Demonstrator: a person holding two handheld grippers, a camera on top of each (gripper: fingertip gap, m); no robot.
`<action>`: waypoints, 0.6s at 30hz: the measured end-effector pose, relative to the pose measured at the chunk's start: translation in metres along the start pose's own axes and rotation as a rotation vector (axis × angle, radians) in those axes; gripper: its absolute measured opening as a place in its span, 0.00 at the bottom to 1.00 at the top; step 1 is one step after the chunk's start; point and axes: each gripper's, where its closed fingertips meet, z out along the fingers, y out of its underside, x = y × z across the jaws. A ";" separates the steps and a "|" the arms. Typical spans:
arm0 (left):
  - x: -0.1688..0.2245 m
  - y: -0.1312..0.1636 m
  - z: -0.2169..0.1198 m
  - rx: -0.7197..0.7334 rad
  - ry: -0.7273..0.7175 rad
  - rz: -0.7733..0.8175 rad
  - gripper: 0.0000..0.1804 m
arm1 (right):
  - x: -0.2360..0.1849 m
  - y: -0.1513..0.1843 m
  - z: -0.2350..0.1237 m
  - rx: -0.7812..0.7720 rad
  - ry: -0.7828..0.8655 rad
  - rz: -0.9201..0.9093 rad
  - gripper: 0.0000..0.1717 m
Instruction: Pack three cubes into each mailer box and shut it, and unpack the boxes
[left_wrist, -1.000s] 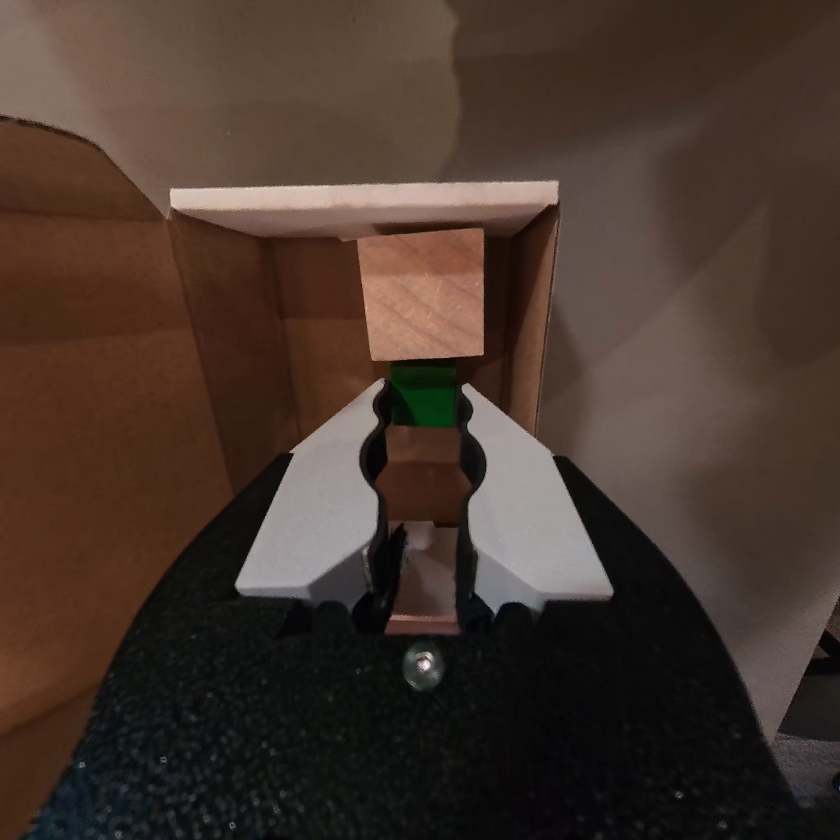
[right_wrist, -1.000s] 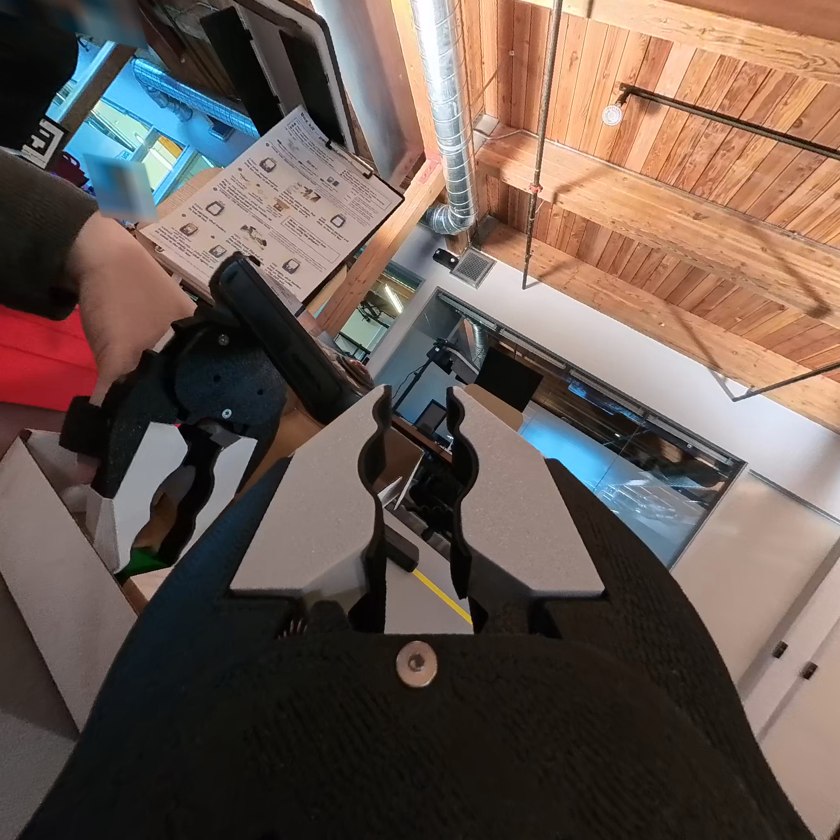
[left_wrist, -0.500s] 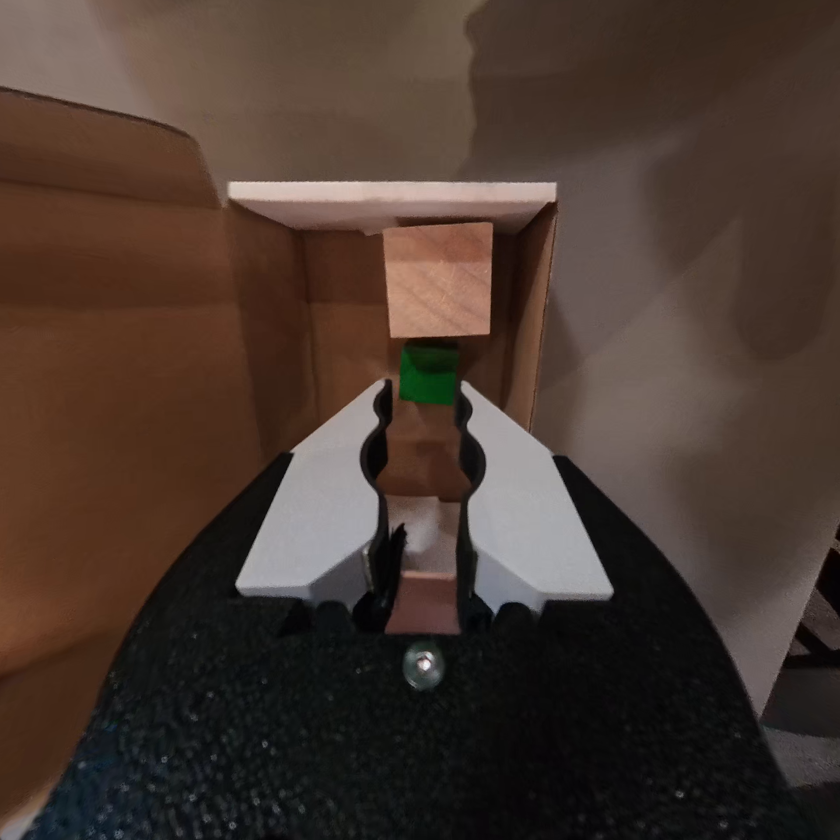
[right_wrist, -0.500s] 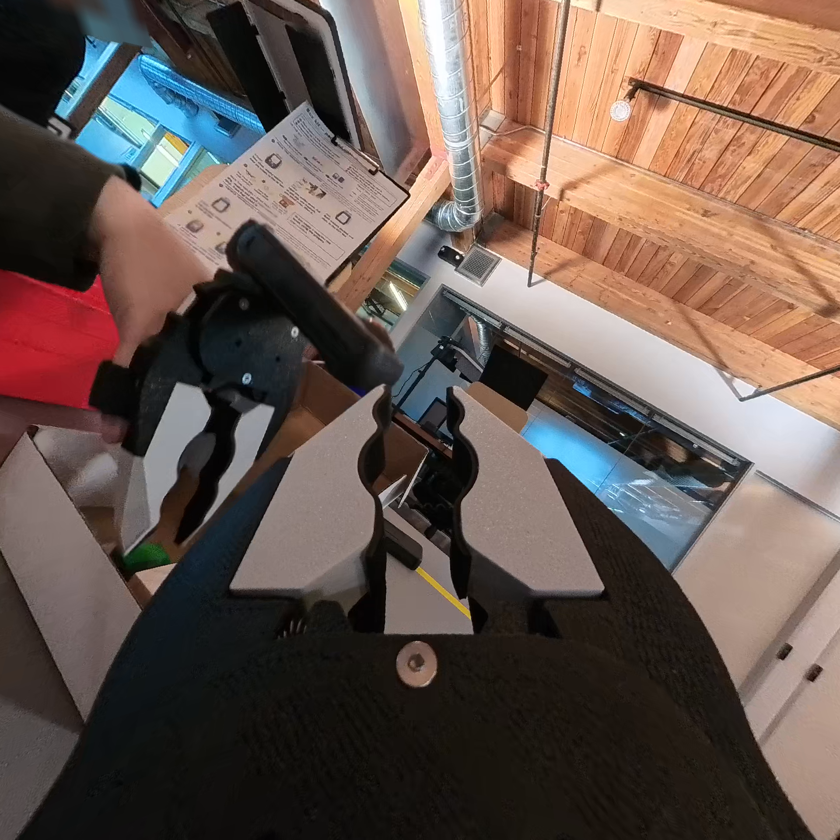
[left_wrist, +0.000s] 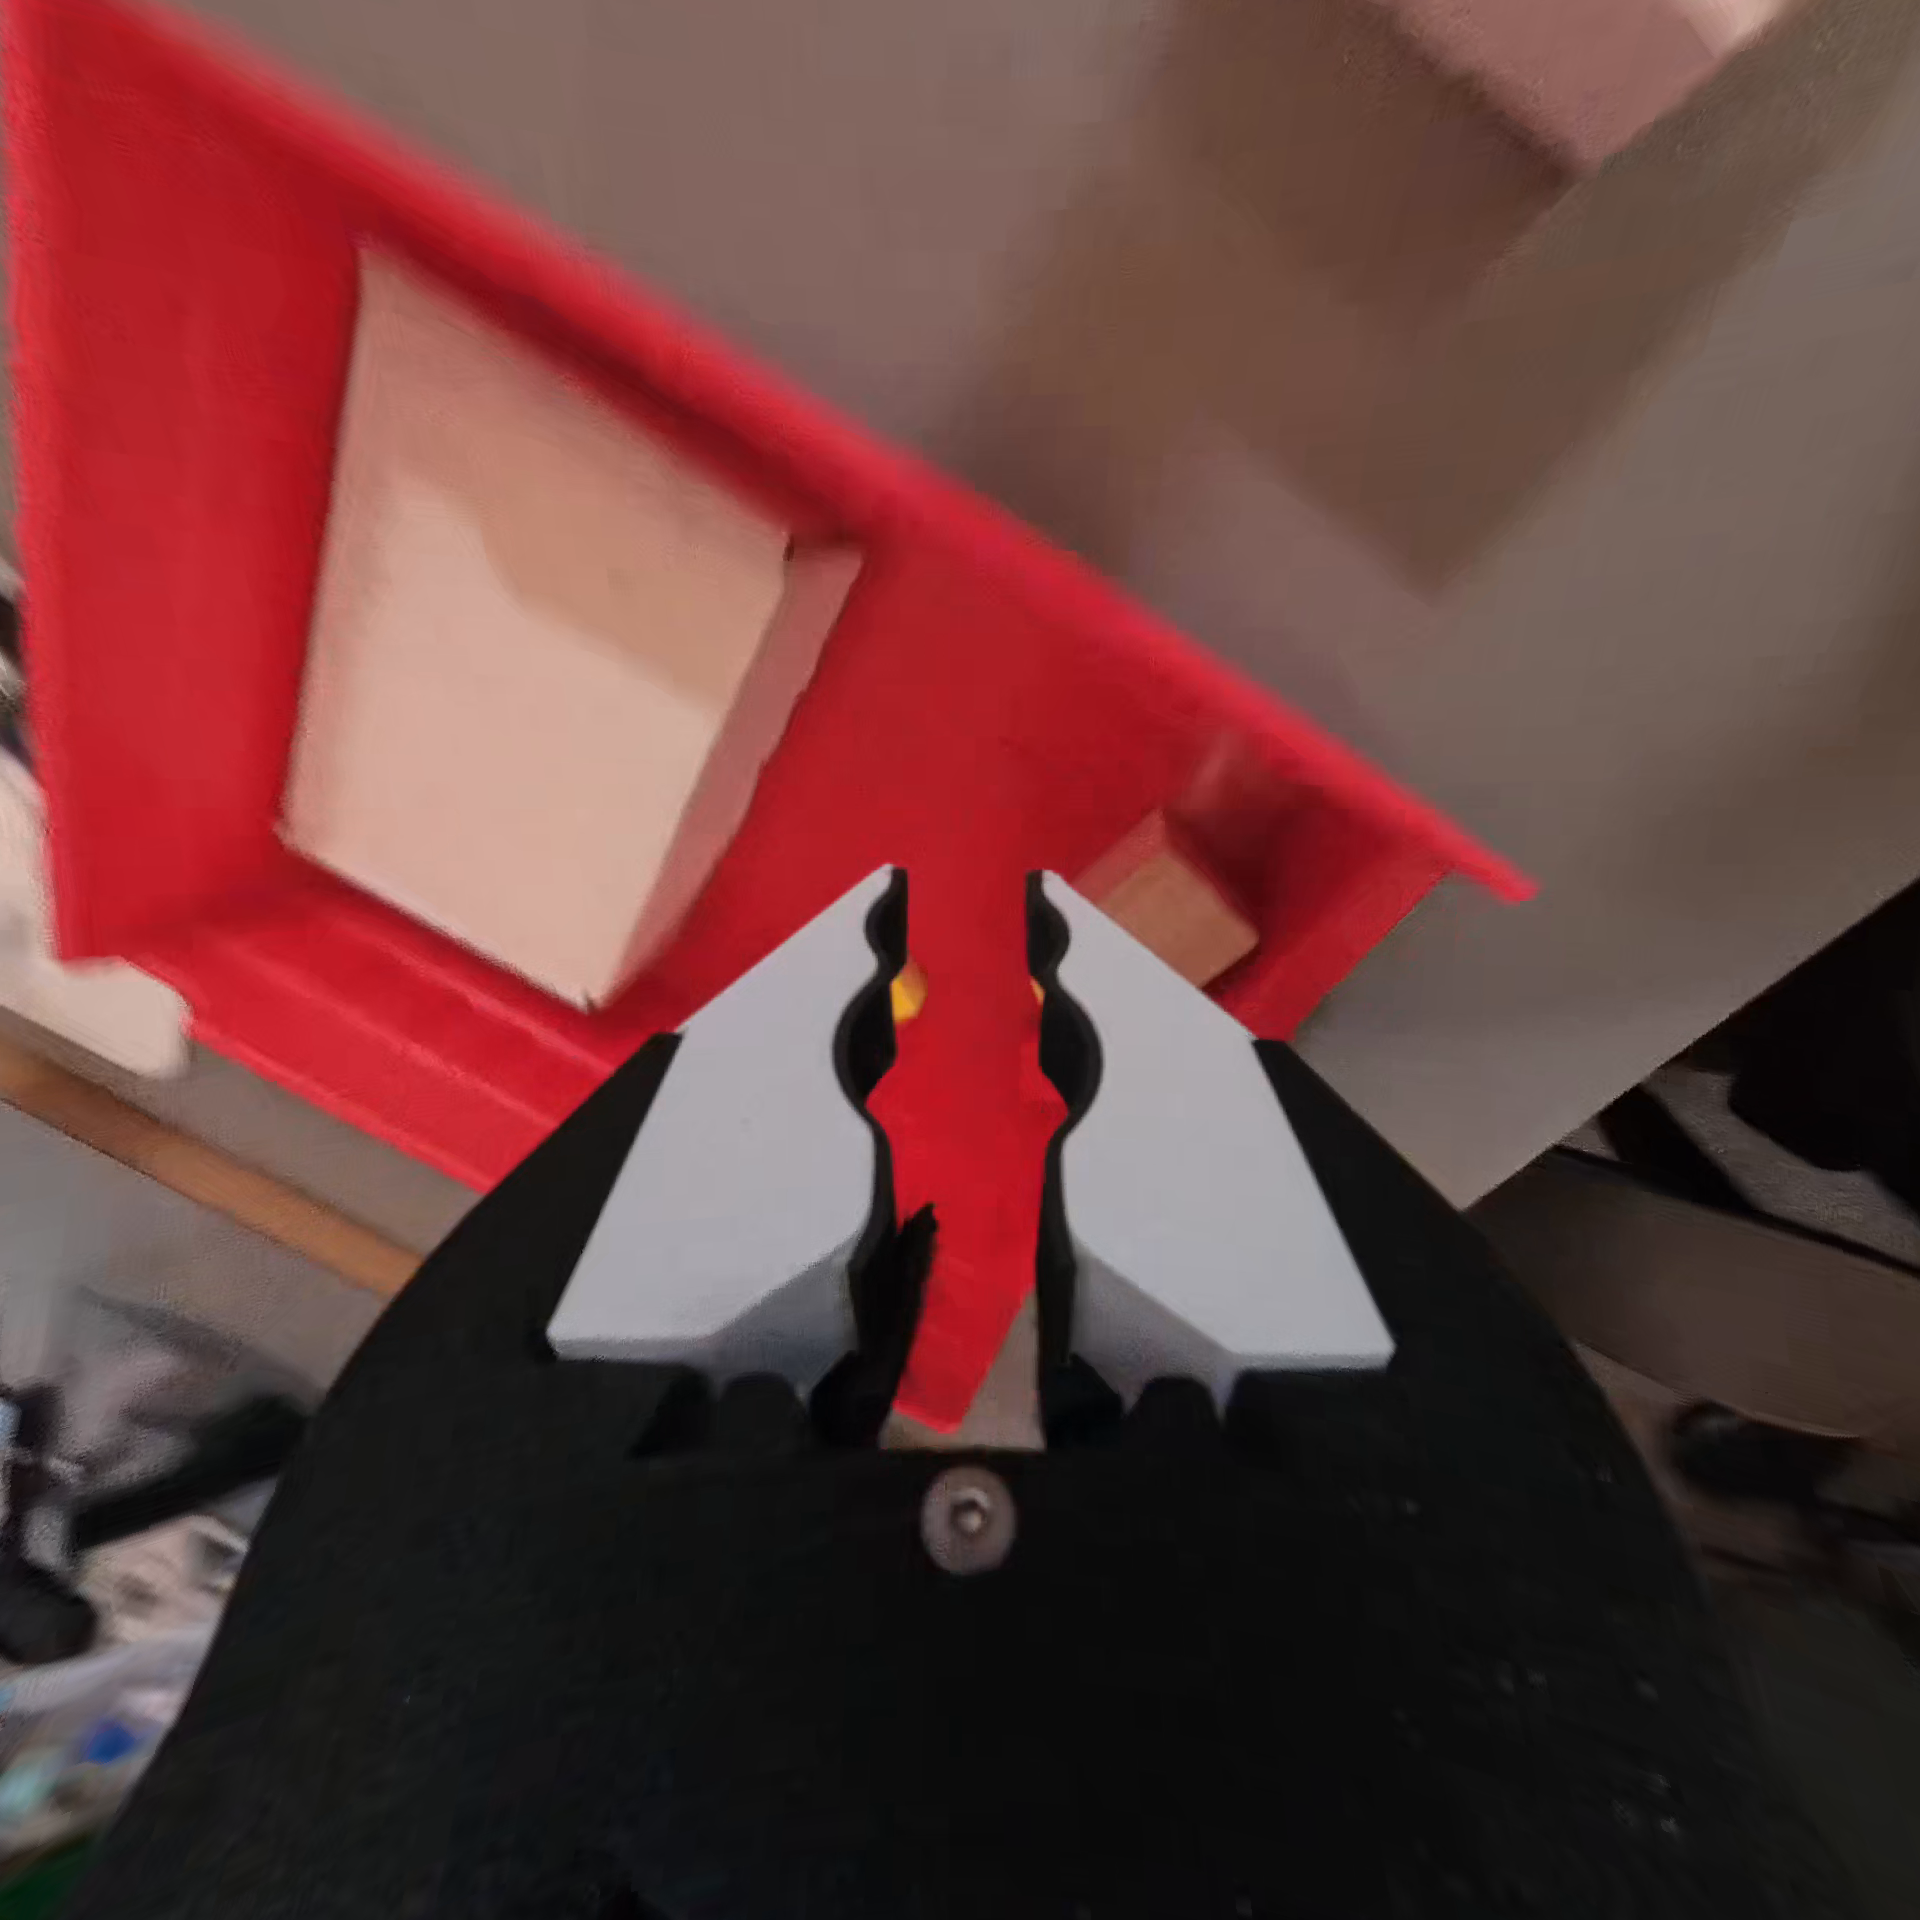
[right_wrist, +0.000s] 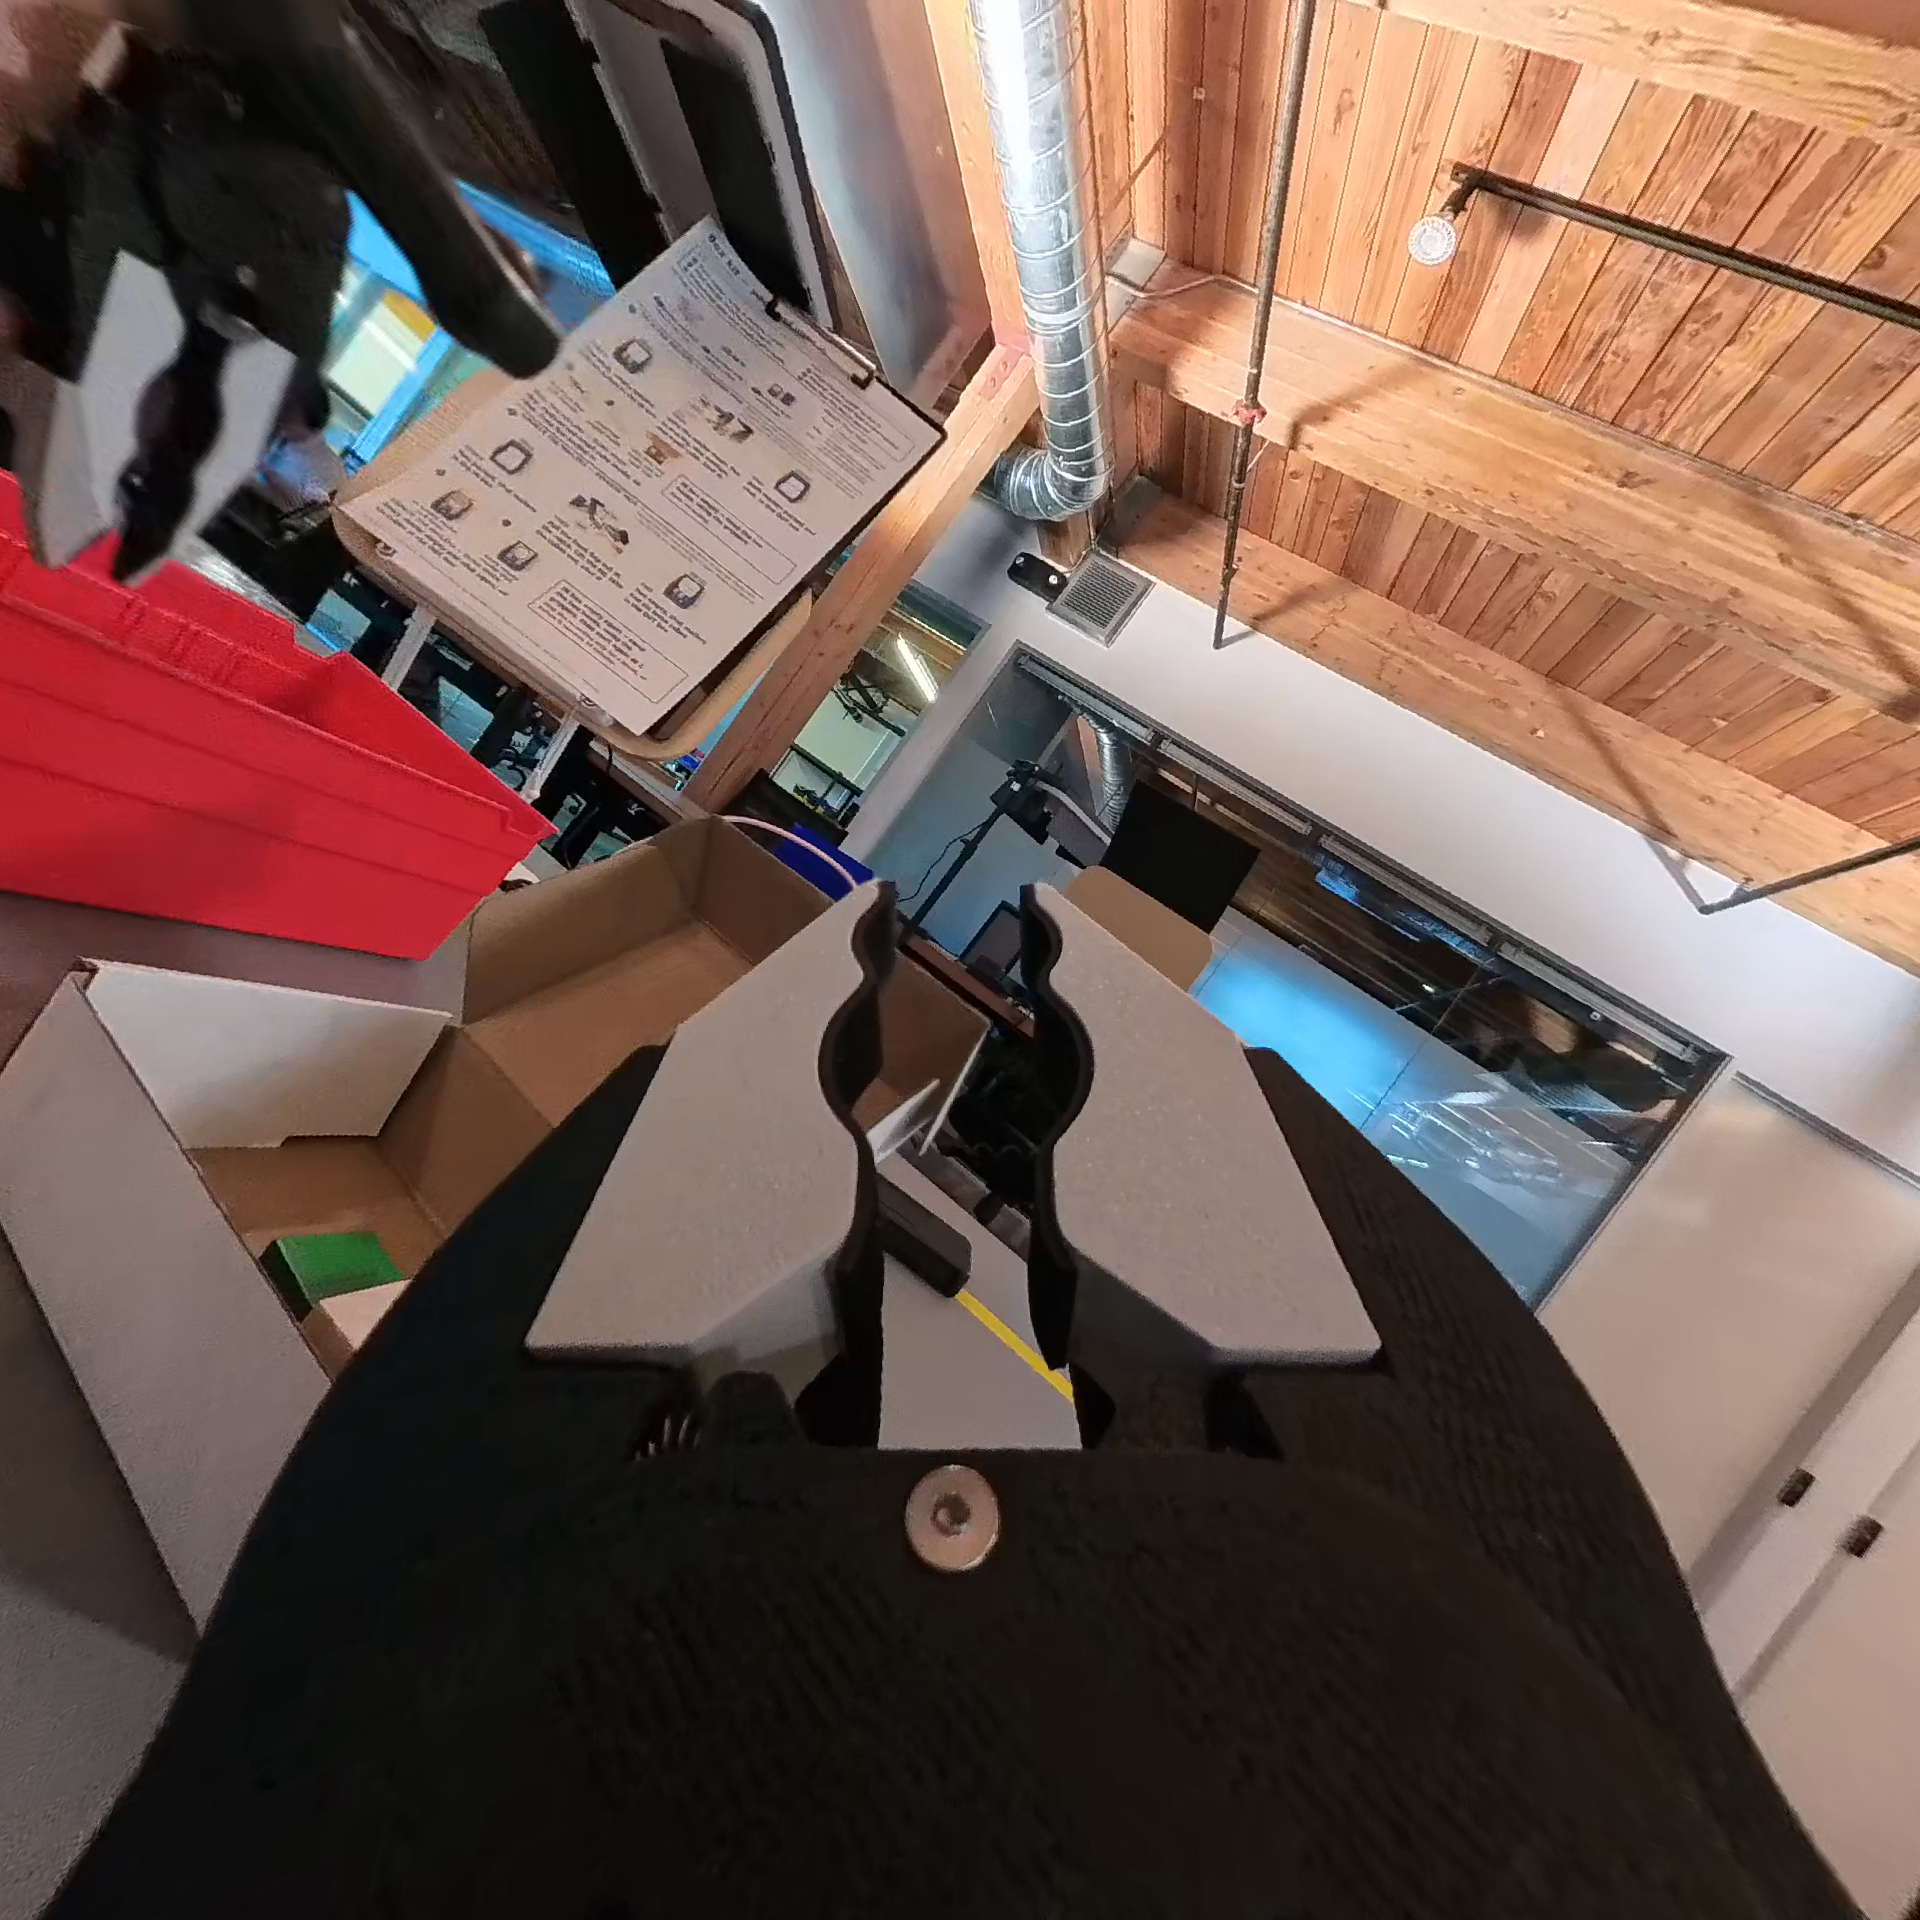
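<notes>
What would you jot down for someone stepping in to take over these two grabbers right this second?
Left gripper: open, holding nothing, above the red bin, which holds a closed pale box and a wooden cube.
Right gripper: open, holding nothing, pointing up past the open mailer box.
Done: a green cube lies in that box, with a pale one beside it.
Left: fetch more cubes from the bin, shut the box; the full count inside is hidden.

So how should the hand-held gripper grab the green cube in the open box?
Probably from straight above, through the open top of the white mailer box. The green cube lies low beside a box wall, so pinch its two free opposite flat sides, not the wall side. A pale cube sits right next to it.
</notes>
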 end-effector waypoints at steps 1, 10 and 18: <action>-0.006 0.015 0.007 -0.012 0.026 -0.075 0.13 | -0.001 0.000 0.000 0.000 -0.001 -0.001 0.13; -0.029 0.063 0.069 -0.017 0.145 -0.407 0.27 | -0.002 0.001 0.000 -0.005 -0.008 -0.004 0.12; -0.030 0.085 0.094 -0.178 0.100 -0.511 0.26 | -0.004 0.000 0.000 0.000 -0.015 -0.008 0.12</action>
